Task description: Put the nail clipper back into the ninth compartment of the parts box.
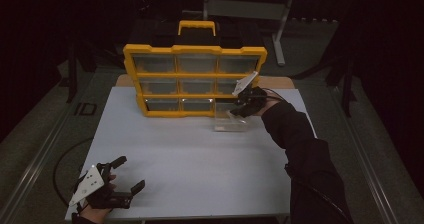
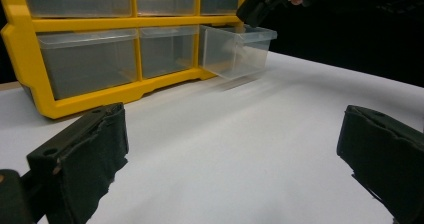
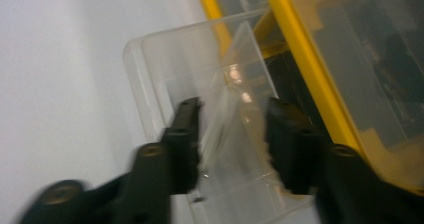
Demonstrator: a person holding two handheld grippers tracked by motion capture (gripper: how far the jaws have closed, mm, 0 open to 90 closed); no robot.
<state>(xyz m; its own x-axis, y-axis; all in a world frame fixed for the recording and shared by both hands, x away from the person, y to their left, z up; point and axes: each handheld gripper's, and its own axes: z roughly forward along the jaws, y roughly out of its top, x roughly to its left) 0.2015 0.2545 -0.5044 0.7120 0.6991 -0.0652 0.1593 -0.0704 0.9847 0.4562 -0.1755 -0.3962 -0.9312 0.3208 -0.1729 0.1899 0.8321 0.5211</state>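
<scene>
Access explains the clear plastic drawer (image 1: 231, 122) jutting from the yellow cabinet's (image 1: 195, 49) bottom-right bay: right gripper (image 3: 231, 115) jaws spread over it; left gripper (image 1: 126, 173) gapes idle near the table's (image 1: 200, 154) front-left corner.

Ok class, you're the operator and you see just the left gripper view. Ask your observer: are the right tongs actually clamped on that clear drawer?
Observer: No. In the right gripper view the right tongs straddle a wall of the clear drawer, with gaps beside both pads.
Operator: How big is the cabinet?
Observer: The yellow cabinet has three rows of three drawers and a carry handle on top.
Operator: Where are my tongs?
Observer: The left tongs are open near the white table's front left corner.
</scene>
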